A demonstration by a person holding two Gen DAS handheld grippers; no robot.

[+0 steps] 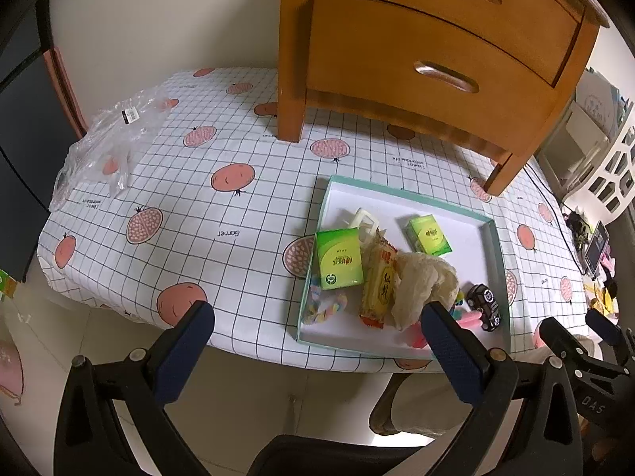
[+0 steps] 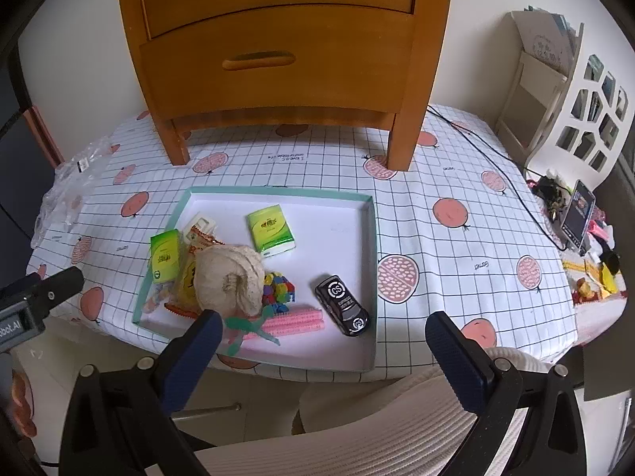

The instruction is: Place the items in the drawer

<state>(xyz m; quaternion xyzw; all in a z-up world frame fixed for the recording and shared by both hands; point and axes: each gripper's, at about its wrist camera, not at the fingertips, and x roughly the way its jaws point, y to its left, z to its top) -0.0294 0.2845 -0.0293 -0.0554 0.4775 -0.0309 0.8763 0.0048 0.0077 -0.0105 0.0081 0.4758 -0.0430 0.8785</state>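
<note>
Meanwhile, both grippers hung over the near edge of the desk (image 2: 456,182), each with its jaws spread as wide as they go and nothing held between them. The left gripper (image 1: 317,325) hovered short of a shallow teal-rimmed tray (image 1: 498,246), the right gripper (image 2: 323,337) just in front of the same tray's near rim. In the tray lay the items: two green tissue packs (image 2: 270,230), a yellow snack packet (image 1: 377,285), a beige crumpled cloth (image 2: 230,277), a pastel rope toy (image 1: 323,305), a pink comb-like strip (image 2: 293,321) and a black toy car (image 2: 342,304), none touching either set of jaws. Behind the tray stood a wooden nightstand (image 2: 278,39) on the checked, fruit-printed cloth, its lower drawer (image 2: 274,55) shut. A clear plastic bag (image 1: 115,139) lay off to the left, well apart.
</note>
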